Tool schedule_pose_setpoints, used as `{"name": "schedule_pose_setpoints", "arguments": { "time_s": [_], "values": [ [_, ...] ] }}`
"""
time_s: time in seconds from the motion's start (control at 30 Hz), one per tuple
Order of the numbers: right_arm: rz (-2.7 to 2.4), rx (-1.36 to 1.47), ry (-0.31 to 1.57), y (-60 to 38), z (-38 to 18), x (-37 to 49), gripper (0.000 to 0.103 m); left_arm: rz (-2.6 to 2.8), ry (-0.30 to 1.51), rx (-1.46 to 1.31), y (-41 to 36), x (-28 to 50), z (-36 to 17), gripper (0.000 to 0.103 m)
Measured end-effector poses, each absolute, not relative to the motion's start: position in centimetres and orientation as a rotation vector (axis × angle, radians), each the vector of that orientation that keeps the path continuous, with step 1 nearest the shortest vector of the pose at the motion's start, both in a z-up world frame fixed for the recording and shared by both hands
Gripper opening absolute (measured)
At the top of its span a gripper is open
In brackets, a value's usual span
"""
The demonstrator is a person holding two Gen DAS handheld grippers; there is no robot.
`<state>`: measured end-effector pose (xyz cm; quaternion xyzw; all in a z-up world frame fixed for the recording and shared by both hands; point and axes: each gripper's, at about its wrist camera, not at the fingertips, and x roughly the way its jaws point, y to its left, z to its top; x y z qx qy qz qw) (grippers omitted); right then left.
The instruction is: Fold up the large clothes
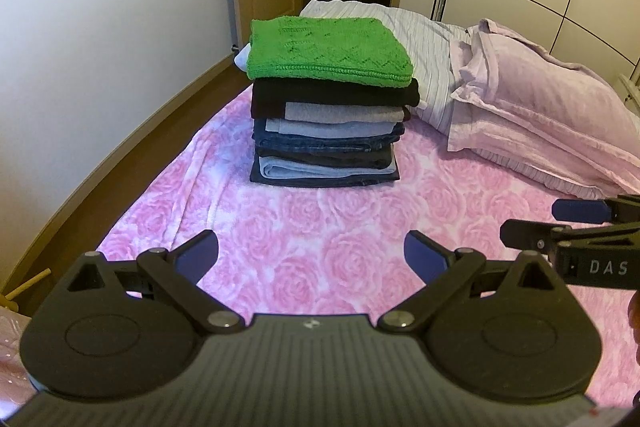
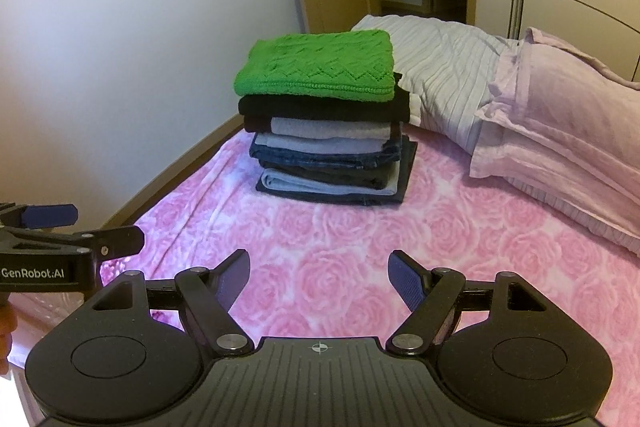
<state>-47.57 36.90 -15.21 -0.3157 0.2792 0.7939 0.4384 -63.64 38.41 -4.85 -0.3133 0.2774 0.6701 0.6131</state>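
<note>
The stack of folded clothes (image 1: 326, 107), green knit sweater (image 1: 328, 51) on top, sits squared at centre frame on the pink rose blanket (image 1: 320, 227), probably kept clear of the pillows (image 1: 540, 99) at right. Low in the frame, the left gripper (image 1: 311, 259) and right gripper (image 2: 319, 279) hover level over the blanket, fingers spread and empty.

L gripper (image 1: 311, 254) & R gripper (image 2: 319, 274), jaws apart

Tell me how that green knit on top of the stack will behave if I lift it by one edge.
The green knit looks soft, so it would likely droop and unfold. Its open lacy pattern may snag on the fingers. It simply rests on the stack, so it should slide off readily.
</note>
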Motion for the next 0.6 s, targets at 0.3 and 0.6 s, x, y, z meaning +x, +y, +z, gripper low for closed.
{"name": "schedule_pose_setpoints", "arguments": {
  "time_s": [0.3,0.6],
  "values": [
    [1.975,-0.799,0.699,37.7,-15.4,-48.2,0.073,1.55,0.647,-0.731,39.1,-63.9,-5.2,0.098],
    [1.963,-0.804,0.715,38.3,-15.7,-48.5,0.073,1.541,0.656,-0.732,39.7,-64.2,-5.5,0.098]
  ]
}}
